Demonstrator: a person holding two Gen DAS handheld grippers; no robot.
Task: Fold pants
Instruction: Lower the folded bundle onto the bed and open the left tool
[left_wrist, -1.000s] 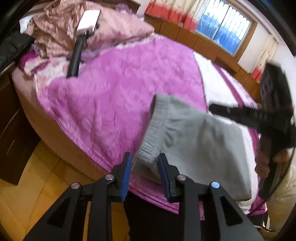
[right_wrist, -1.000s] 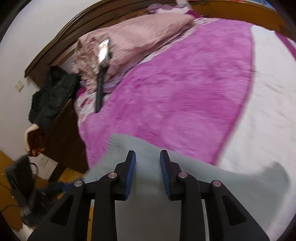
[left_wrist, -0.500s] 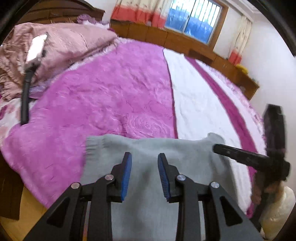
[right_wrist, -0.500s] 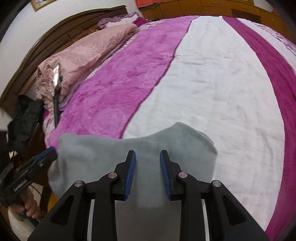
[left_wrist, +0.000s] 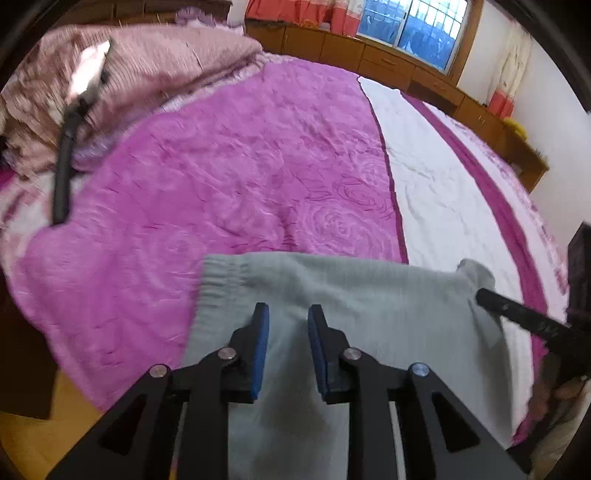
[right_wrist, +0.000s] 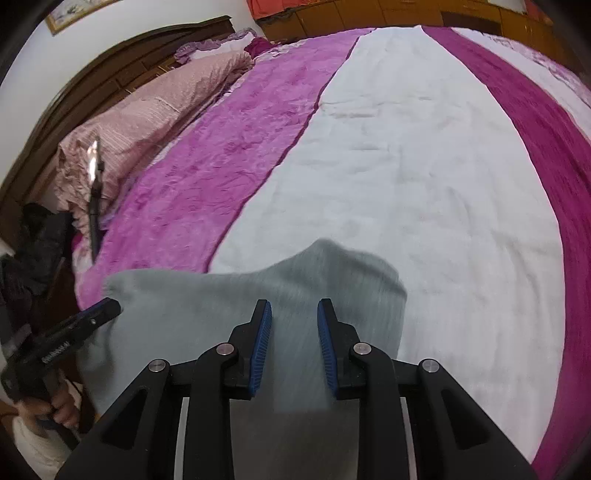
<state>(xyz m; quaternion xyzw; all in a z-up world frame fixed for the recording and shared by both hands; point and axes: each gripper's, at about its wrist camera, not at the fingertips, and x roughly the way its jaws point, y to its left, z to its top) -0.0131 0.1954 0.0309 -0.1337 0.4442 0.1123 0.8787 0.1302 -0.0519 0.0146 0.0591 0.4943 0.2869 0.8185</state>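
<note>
Pants: grey sweatpants (left_wrist: 369, 295), ribbed waistband, draped over the bed (left_wrist: 258, 177) edge.
Left tool (left_wrist: 288, 347): jaws just narrowed, clenching the cloth.
Right tool (right_wrist: 294, 343): clenching the cloth.

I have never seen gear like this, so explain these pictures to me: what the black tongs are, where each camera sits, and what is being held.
There is no robot here. A person holds a two-finger gripper in each hand, and a wide-angle camera on each looks forward along its fingers. One picture is from the left gripper, the other from the right gripper. Each picture also shows the other gripper at its edge. They work over a bed with a pink and white cover. At its near edge lie grey pants, to be folded. Each gripper seems to pinch one side of them. The left jaws have just been closing, with the cloth between them. Farther up lie a pink quilt and a black stick.
</note>
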